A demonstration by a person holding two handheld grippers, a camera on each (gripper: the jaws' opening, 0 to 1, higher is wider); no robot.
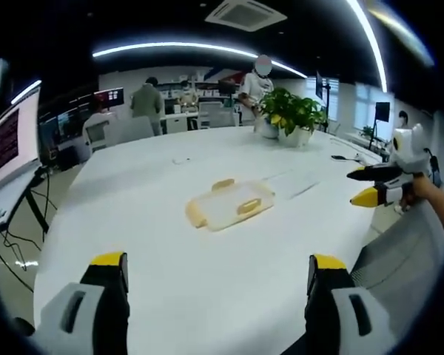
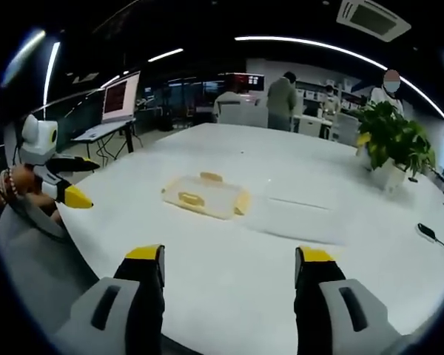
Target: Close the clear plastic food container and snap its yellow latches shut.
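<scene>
We see the clear plastic food container (image 1: pixel 228 205) lying flat on the white desk (image 1: pixel 170 296), about the middle of it and well apart from both grippers. Its lid sits on top, and yellow latches (image 1: pixel 248 206) show at its sides; we cannot tell whether they are snapped down. In the right gripper view the container (image 2: pixel 205 196) lies ahead and a little left of centre, with a yellow latch (image 2: pixel 190 198) on its near side and others at the far edge and right end.

Our left gripper (image 1: pixel 218 268) hovers over the near edge of the desk, its yellow-tipped jaws wide apart with nothing between them. Our right gripper (image 2: pixel 229 259) hovers the same way over the desk (image 2: pixel 229 310), jaws spread wide and empty. In the left gripper view the right gripper (image 1: pixel 368 185) comes in from the right, held in a hand (image 1: pixel 422 188) beyond the desk edge, its black and yellow tips apart. In the right gripper view the left gripper (image 2: pixel 78 181) comes in from the left, held by a hand (image 2: pixel 18 188).

A potted plant (image 1: pixel 288 115) stands at the far side of the desk, right of the container. Beyond it we see people standing among office desks, and monitors (image 1: pixel 15 137) to the left under long ceiling lights
</scene>
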